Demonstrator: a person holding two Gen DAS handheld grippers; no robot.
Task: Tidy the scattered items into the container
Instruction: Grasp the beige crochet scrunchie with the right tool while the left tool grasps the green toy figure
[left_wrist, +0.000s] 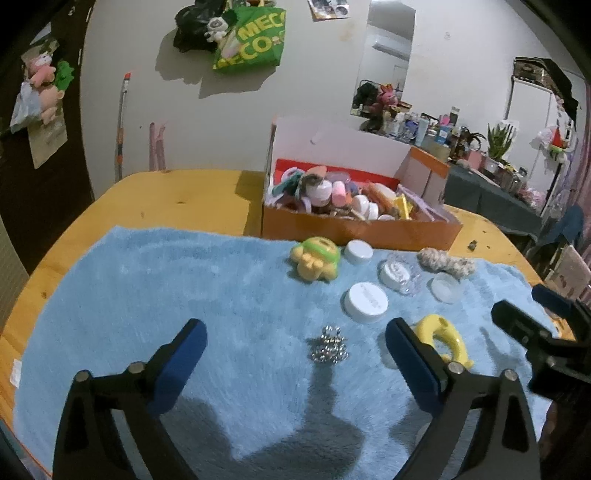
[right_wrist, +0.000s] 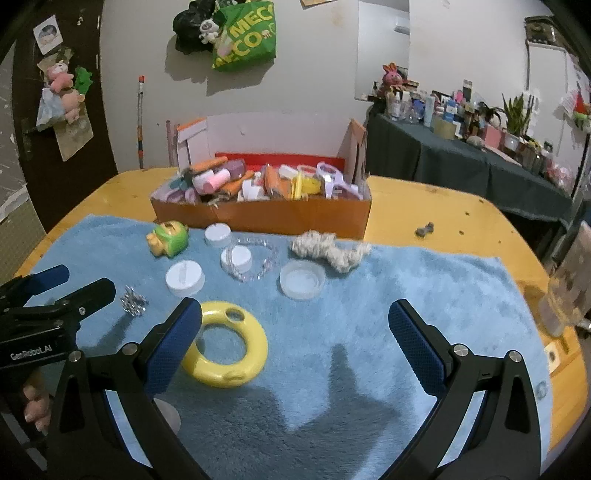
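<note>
A: On the blue towel (right_wrist: 424, 280), scattered bits everywhere. Left gripper (left_wrist: 295, 354) spread wide, nothing between the blue pads, hovering just above a small cluster of silver beads (left_wrist: 328, 347).

B: Right gripper (right_wrist: 295, 332) likewise gaping, gripping nothing. Yellow ring (right_wrist: 225, 345) lying flat, partly behind its left finger (right_wrist: 173, 347); touching or not, hard to tell.

A: Beyond the ring, three white lids: the widest (right_wrist: 184, 277) nearest the beads, a smaller one (right_wrist: 236, 258) looped about by a clear bead bracelet (right_wrist: 264, 264), another (right_wrist: 218, 234) up by the box.

B: Also a translucent round dish (right_wrist: 302, 282), a green and yellow toy (right_wrist: 168, 240), and a fuzzy cream scrunchie (right_wrist: 330, 249), all resting on the towel.

A: Orange cardboard box (right_wrist: 258, 218) at the far edge of the towel, on the wooden table (right_wrist: 443, 206), flaps up, already heaped with colourful odds and ends.
</note>
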